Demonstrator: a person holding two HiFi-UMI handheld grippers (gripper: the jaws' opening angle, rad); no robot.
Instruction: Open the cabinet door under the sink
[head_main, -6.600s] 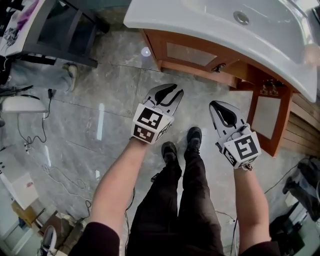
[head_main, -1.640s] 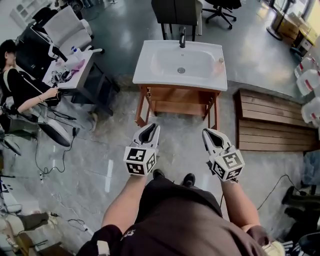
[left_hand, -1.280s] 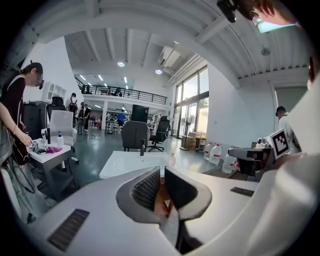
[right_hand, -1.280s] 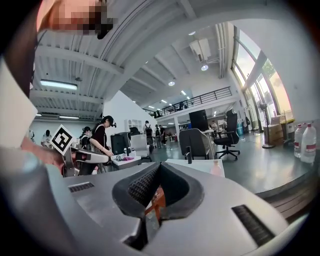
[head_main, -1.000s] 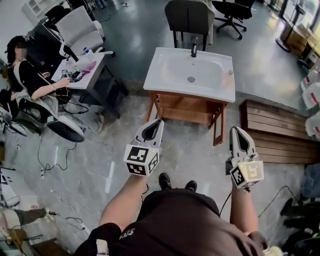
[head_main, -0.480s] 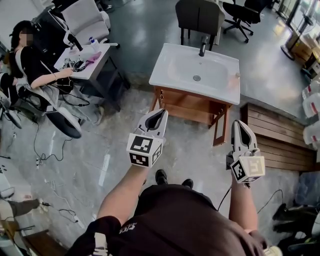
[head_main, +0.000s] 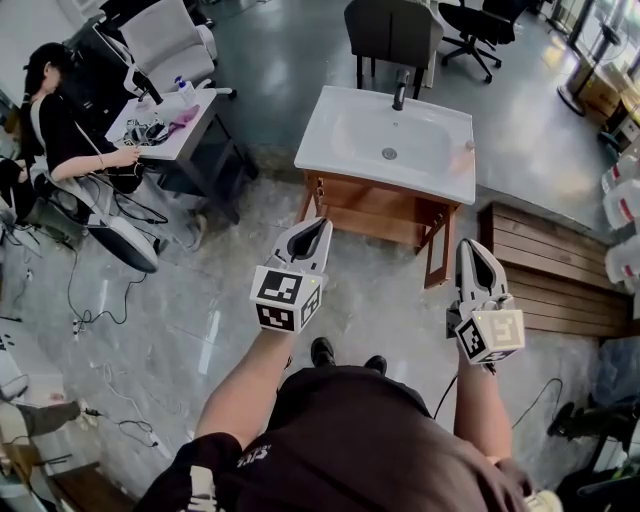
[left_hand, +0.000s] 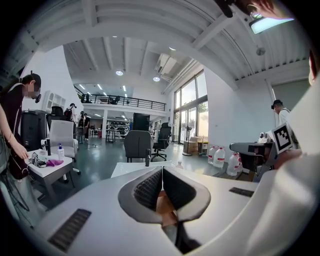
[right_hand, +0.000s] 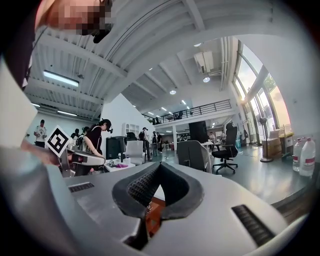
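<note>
The white sink stands on a wooden cabinet across the floor from me, in the upper middle of the head view. At the cabinet's right end a wooden door stands swung out toward me. My left gripper hangs in the air short of the cabinet's left part, jaws shut with nothing between them. My right gripper is held near the swung-out door, apart from it, also shut and empty. In the left gripper view the left gripper points at the sink top. The right gripper shows orange wood behind its closed jaws.
A person sits at a desk on the left, with an office chair beside it. A grey chair stands behind the sink. A low wooden platform and water bottles lie to the right. Cables trail over the floor.
Since the oldest frame I have stepped back from the cabinet, and the whole sink now shows. Over the last second the right gripper drifted slightly; both grippers stayed shut.
</note>
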